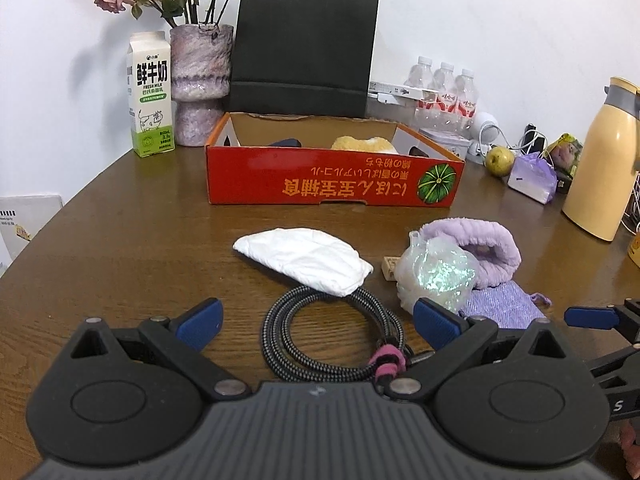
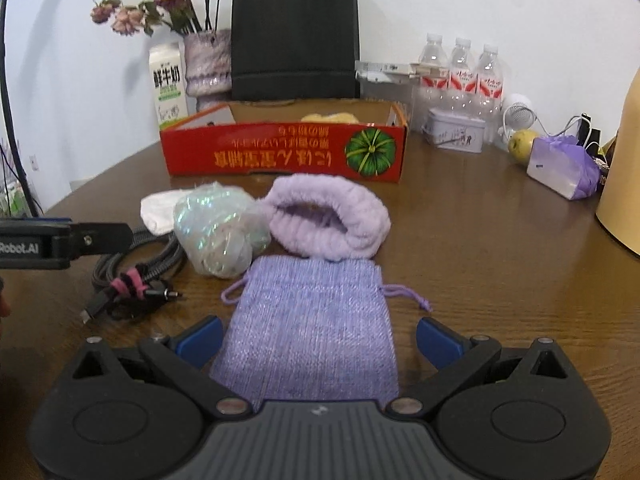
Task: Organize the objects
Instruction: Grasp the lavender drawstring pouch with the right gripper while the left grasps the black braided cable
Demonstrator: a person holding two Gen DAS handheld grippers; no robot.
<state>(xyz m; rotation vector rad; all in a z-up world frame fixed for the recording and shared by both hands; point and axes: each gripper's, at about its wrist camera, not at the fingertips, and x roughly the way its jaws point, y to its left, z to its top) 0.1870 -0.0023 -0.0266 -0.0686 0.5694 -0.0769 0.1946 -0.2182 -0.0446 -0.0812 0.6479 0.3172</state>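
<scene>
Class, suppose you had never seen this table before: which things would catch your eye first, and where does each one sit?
The red cardboard box with the pumpkin picture stands out at the middle of the table, in front of a black paper bag. Nearer, a coiled braided cable lies between the open left gripper fingers, while a flat lilac drawstring pouch lies between the open right gripper fingers, with a fluffy lilac headband just beyond.

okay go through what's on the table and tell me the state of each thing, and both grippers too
left gripper: open, empty, over the cable
right gripper: open, empty, astride the pouch
red box: open-topped, partly filled
coiled cable: tied with a pink strap
purple pouch: flat, drawstring loose
lilac headband: loose on the table
white pad: folded
</scene>
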